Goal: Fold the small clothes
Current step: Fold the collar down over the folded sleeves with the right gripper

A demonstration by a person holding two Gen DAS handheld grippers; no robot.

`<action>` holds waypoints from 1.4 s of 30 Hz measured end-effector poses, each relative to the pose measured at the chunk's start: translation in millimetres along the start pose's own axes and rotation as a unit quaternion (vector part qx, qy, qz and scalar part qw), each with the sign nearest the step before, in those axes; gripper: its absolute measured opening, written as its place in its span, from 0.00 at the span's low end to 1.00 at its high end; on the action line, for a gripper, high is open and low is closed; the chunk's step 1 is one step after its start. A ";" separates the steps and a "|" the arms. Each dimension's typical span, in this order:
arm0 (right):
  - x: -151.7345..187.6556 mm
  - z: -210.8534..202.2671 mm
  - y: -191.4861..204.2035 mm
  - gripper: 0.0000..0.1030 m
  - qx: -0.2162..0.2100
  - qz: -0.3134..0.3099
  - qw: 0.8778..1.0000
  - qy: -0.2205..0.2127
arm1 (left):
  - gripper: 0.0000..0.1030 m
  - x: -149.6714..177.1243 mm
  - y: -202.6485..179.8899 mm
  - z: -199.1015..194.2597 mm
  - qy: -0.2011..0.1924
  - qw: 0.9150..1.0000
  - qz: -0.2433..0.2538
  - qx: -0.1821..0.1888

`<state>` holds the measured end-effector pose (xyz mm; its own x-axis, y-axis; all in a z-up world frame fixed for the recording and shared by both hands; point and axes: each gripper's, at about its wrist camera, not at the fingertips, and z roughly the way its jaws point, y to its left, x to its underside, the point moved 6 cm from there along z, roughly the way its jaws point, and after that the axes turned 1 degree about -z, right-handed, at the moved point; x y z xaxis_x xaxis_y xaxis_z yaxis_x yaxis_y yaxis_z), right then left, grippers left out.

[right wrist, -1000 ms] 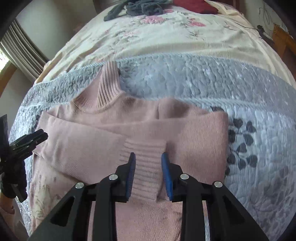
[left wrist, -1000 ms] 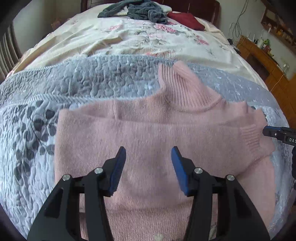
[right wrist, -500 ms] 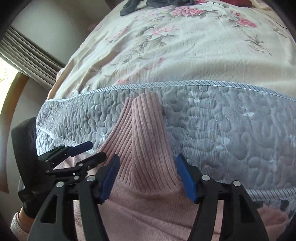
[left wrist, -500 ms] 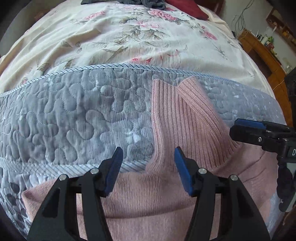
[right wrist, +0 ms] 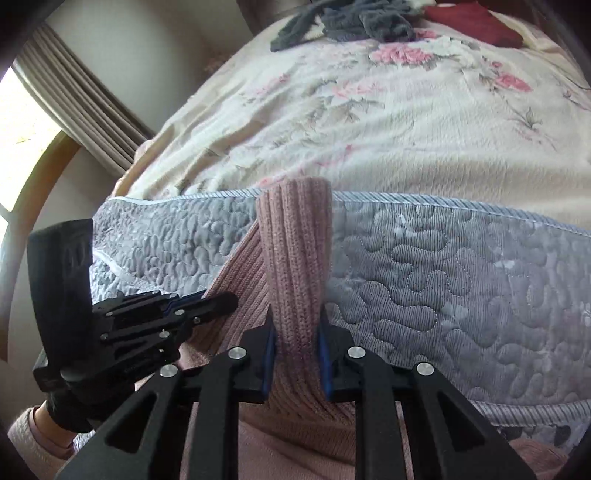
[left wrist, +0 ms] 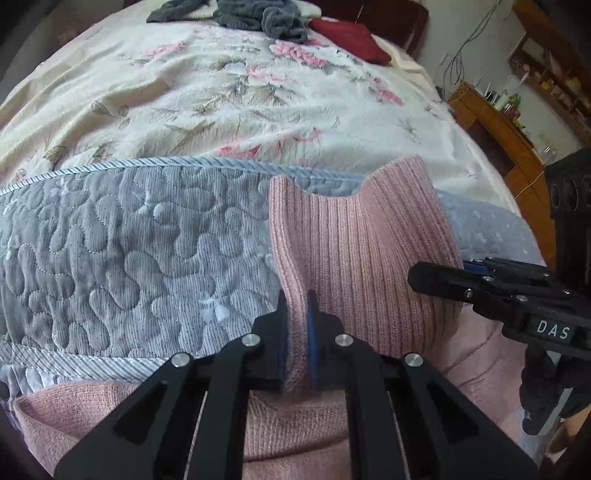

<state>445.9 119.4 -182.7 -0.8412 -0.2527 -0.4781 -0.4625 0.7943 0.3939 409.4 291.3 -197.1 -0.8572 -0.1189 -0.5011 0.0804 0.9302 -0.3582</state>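
Half a second ago both claws hung with their jaws apart on either side of the ribbed turtleneck collar (left wrist: 365, 254) of the pink sweater (left wrist: 295, 424); now each has closed on it. The left claw (left wrist: 295, 332) is clamped on the collar's left edge, the knit squeezed into a narrow ridge between its blue pads (left wrist: 311, 332), and the right claw (right wrist: 297, 354) is clamped on the collar's right edge, the ribbing bunched thick between its pads (right wrist: 325, 354). A second ago the right claw sat over a sleeve cuff laid across the chest, so the sleeves appear to be folded in already, and this two-point grip on the collar reads as the start of the next fold, most likely bringing the neck end down toward the near hem. The sweater lies on the grey quilted blanket (left wrist: 129, 258) at the near end of the bed, collar pointing to the far side and just reaching the blanket's piped edge, with the floral bedspread (left wrist: 221, 103) beyond. Most of the sweater is cut off: only the collar, shoulders and a strip of the body show, and the folded sleeves and hem fall under the claws or below the frame, so whether they lie flat cannot be told. A dark grey garment (left wrist: 258, 16) and a dark red one (left wrist: 347, 37) lie well away at the far end.
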 end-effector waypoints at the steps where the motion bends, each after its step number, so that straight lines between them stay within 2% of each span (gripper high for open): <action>1: 3.9 -10.7 4.7 0.19 -0.006 -0.009 1.000 -0.010 | 0.07 2.2 -3.0 -14.4 -0.017 1.000 0.005 0.013; 5: 28.8 -49.7 20.5 0.19 -0.021 -0.047 0.998 -0.042 | 0.07 26.3 -15.2 -63.0 -0.061 0.996 0.037 0.049; 10: 82.2 -74.3 43.6 0.22 -0.020 -0.088 0.995 -0.043 | 0.07 77.0 -23.1 -96.2 -0.073 0.993 0.066 0.064; 15: 148.0 -82.3 48.1 0.31 -0.005 -0.106 0.994 0.003 | 0.11 134.9 -15.8 -97.5 -0.024 0.995 0.085 0.050; 17: 172.4 -88.9 45.1 0.32 -0.007 -0.107 0.994 0.024 | 0.11 155.4 -6.2 -103.4 -0.007 0.996 0.074 0.054; 19: 191.8 -100.1 42.4 0.40 -0.015 -0.099 0.994 0.035 | 0.12 170.5 5.8 -114.2 0.001 0.997 0.054 0.063; 21: 198.9 -112.4 41.2 0.44 -0.041 -0.079 0.995 0.034 | 0.13 175.9 14.6 -121.9 0.007 0.996 0.030 0.080; 24: 185.8 -120.0 37.0 0.53 -0.052 -0.042 0.998 0.019 | 0.27 166.6 23.9 -125.3 0.003 0.996 -0.011 0.088; 26: 165.6 -112.3 29.3 0.54 -0.057 0.002 0.998 0.012 | 0.34 151.3 24.1 -118.1 0.005 0.994 -0.040 0.098; 27: 155.4 -104.4 23.4 0.54 -0.062 0.028 0.998 0.014 | 0.41 142.6 23.6 -110.6 0.010 0.993 -0.056 0.108; 28: 146.7 -94.3 17.4 0.54 -0.059 0.050 0.997 0.020 | 0.44 135.8 23.1 -100.9 0.022 0.991 -0.072 0.109; 31: 128.3 -59.4 1.0 0.55 -0.046 0.096 0.993 0.048 | 0.39 120.5 29.1 -65.0 0.051 0.989 -0.106 0.087; 32: 127.0 -47.5 -3.1 0.53 -0.038 0.105 0.992 0.061 | 0.31 117.7 32.0 -54.6 0.060 0.988 -0.116 0.083; 33: 126.6 -38.5 -5.3 0.41 -0.040 0.106 0.991 0.070 | 0.10 113.9 35.0 -46.5 0.062 0.986 -0.126 0.084; 34: 127.5 -29.7 -5.8 0.31 -0.036 0.104 0.991 0.083 | 0.10 109.6 38.0 -40.0 0.065 0.985 -0.135 0.084; 37: 124.8 -20.9 -3.1 0.17 -0.041 0.096 0.992 0.074 | 0.07 87.8 44.3 -33.8 0.045 0.987 -0.135 0.074; 39: 121.7 -18.7 -3.2 0.17 -0.054 0.103 0.991 0.061 | 0.07 74.6 46.7 -31.3 0.036 0.990 -0.124 0.064; 42: 121.5 -10.9 -8.3 0.15 -0.037 0.098 0.993 0.061 | 0.07 74.0 45.6 -25.7 0.050 0.991 -0.109 0.059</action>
<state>344.4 76.1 -235.5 -0.9430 -0.1656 -0.2885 -0.3013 0.7930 0.5295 336.6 333.8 -230.3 -0.9065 -0.2718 -0.3231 -0.0578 0.8380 -0.5427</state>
